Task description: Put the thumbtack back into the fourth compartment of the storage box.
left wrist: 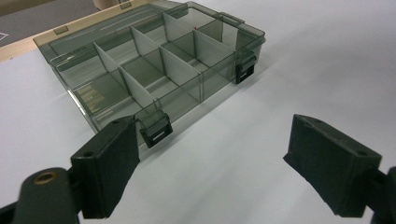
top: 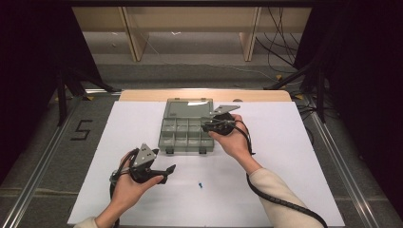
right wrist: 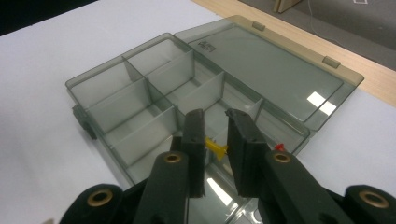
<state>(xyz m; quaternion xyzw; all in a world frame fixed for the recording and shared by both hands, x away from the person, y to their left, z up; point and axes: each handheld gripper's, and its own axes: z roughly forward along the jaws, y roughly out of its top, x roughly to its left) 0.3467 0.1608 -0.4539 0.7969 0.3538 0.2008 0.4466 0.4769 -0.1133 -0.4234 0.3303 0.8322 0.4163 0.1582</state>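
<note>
White paper sheet point(top: 285, 156) over the tabletop, wooden edge point(top: 204, 95) showing at the far side. Nearest the person, small blue piece point(top: 201, 185) lying loose on the sheet, just right of the left gripper point(top: 164, 173) and well short of the box. Left gripper held low over the sheet, jaws spread wide, nothing between them; in the left gripper view, bare paper in the gap and the near corner latch point(left wrist: 156, 130) of the box just beyond the left jaw, not touching. Farther out, smoky translucent organizer box point(top: 185, 133) at mid-table, compartments open to view, lid point(top: 188, 108) folded back flat toward the far edge, two dark latches on the near wall. Right gripper point(top: 209, 126) poised over the right-hand compartments of the box, jaws drawn close together but with a narrow gap. In the right gripper view, small yellow piece point(right wrist: 215, 147) sitting between the jaws point(right wrist: 218, 140), against the left one; cannot tell whether both pads press on it. Small red piece point(right wrist: 279, 147) just beyond the right jaw, in a compartment by the hinge side. Beyond the table, grey floor, wooden legs and loose cables.
</note>
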